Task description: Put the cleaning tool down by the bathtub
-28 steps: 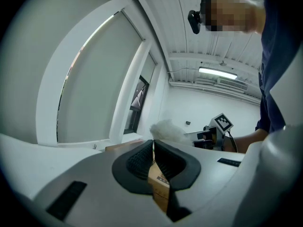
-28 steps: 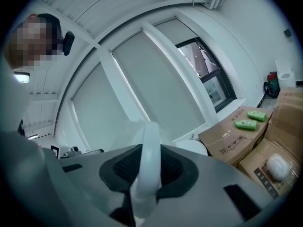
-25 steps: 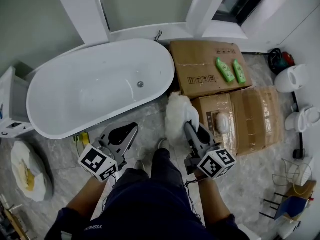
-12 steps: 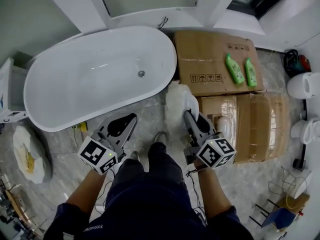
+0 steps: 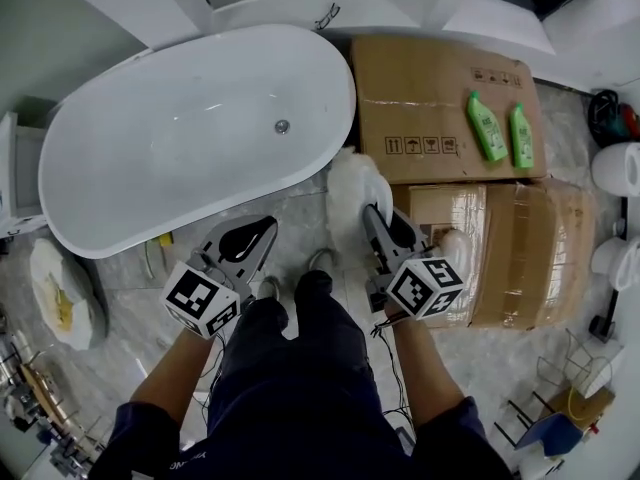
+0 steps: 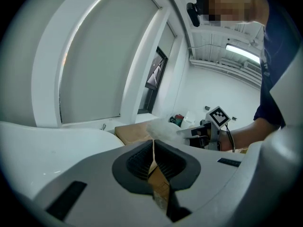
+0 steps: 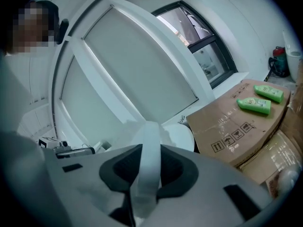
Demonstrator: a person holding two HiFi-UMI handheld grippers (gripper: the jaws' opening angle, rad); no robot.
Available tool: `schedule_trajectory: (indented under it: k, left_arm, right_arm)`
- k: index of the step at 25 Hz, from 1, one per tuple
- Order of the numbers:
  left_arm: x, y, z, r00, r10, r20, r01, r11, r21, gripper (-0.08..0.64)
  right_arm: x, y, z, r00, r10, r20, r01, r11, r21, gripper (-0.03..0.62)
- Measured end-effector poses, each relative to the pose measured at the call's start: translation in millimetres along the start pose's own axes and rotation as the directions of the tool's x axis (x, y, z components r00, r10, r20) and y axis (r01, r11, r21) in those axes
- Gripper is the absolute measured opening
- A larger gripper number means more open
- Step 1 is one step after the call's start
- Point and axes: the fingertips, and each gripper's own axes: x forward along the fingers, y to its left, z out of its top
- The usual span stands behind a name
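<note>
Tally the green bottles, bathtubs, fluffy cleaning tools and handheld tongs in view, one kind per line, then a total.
Green bottles: 2
Bathtub: 1
Cleaning tool: 1
Tongs: 2, left tongs and right tongs
Total: 6

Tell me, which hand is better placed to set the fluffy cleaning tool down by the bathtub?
Right. The right hand-held gripper is clamped on the cleaning tool, whose fluffy head is beside the bathtub; the left hand-held gripper is shut and empty.
</note>
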Motion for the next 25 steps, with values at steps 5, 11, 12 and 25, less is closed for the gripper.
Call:
schedule_trajectory:
  k: [5, 11, 12, 25]
  left_arm:
    - [25, 14, -28, 0.999, -0.009, -0.036, 0.009, 1.0, 0.0, 0.037]
    - [47, 30, -77, 0.997, -0.038, -0.074, 0.038, 0.999, 0.0, 0.037]
    - [51, 31, -88, 0.996, -0.045, -0.08, 0.045, 0.999, -0.002, 0.037]
    - [107, 64, -226, 0.983, -0.128, -0.129, 0.128, 0.992, -0.008, 0.037]
  right_arm:
    - [20, -25, -30, 0.999, -0.027, -0.03, 0.027, 1.0, 0.002, 0.092]
    - [41, -56, -76, 0.996, -0.08, -0.043, 0.079, 0.997, -0.012, 0.092]
    - [44, -62, -85, 0.995, -0.09, -0.044, 0.09, 0.996, -0.014, 0.092]
    - [93, -145, -218, 0.98, -0.184, -0.074, 0.183, 0.983, -0.018, 0.092]
